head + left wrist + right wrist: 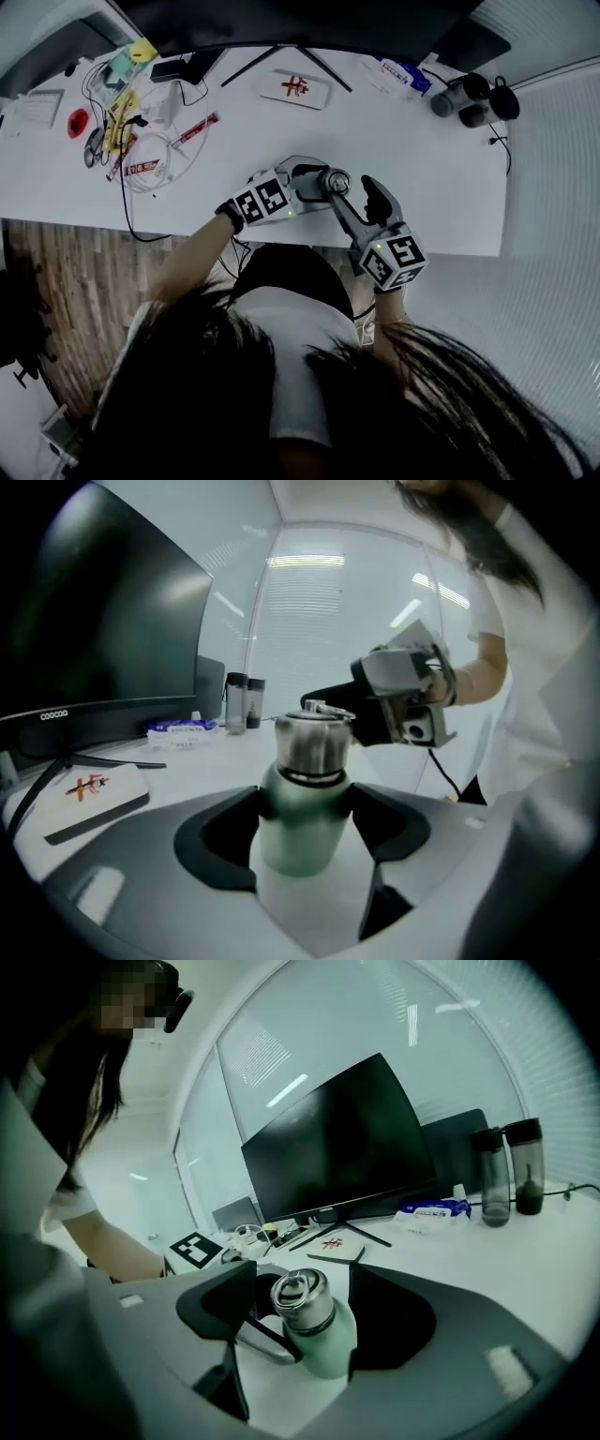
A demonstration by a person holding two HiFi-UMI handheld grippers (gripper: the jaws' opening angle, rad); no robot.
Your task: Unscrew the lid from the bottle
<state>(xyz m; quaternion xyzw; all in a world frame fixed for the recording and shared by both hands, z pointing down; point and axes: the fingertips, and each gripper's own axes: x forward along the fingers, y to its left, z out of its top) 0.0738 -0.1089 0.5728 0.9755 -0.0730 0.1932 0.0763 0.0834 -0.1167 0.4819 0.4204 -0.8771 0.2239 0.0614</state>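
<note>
Item: green bottle [298,841], steel lid [311,744] still seated. We clamp left claw [307,803] on its body; right claw [302,1297] gapes around the lid, untouching. Unscrewing remains.

Left gripper [314,181]: fingers [220,841] clamped on the bottle [336,180] body, forearm reaching in from the bottle's left. Right gripper [356,194]: fingers spread wide beside the lid [302,1299], not gripping.
</note>
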